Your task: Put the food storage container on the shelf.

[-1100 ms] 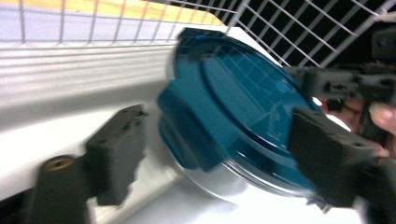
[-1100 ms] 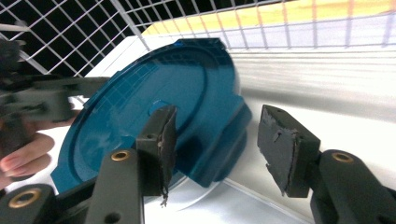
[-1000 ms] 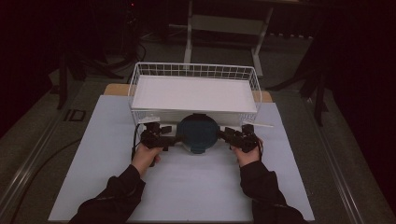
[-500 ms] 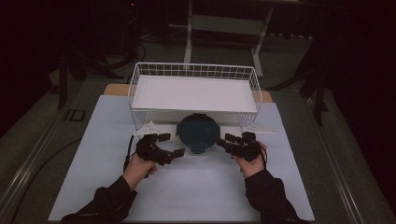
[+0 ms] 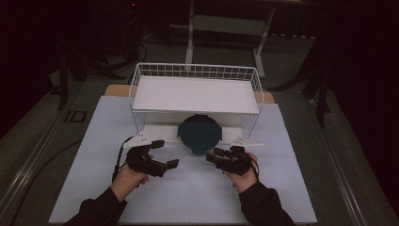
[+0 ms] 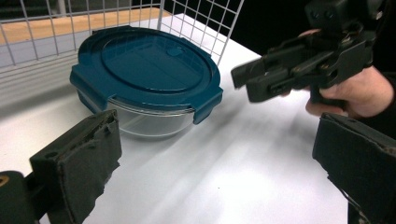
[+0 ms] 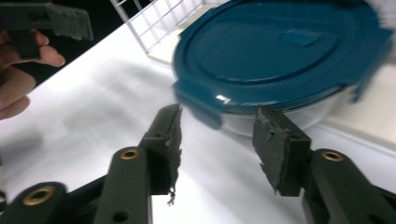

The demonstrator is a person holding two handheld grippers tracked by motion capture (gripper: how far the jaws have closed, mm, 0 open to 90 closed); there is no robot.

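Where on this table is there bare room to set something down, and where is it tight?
Bare mat lies between the two forearms, and on strips left and right of the wire rack. The rack's white shelf is bare. It is tight under the shelf front, where the container sits with the left gripper and right gripper close by.

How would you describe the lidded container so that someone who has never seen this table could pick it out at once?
Find the white wire rack at the far side of the white table. Tucked partly under its front edge sits a round container. Its clear glass bowl and dark teal clip-on lid set it apart from the white things around it.
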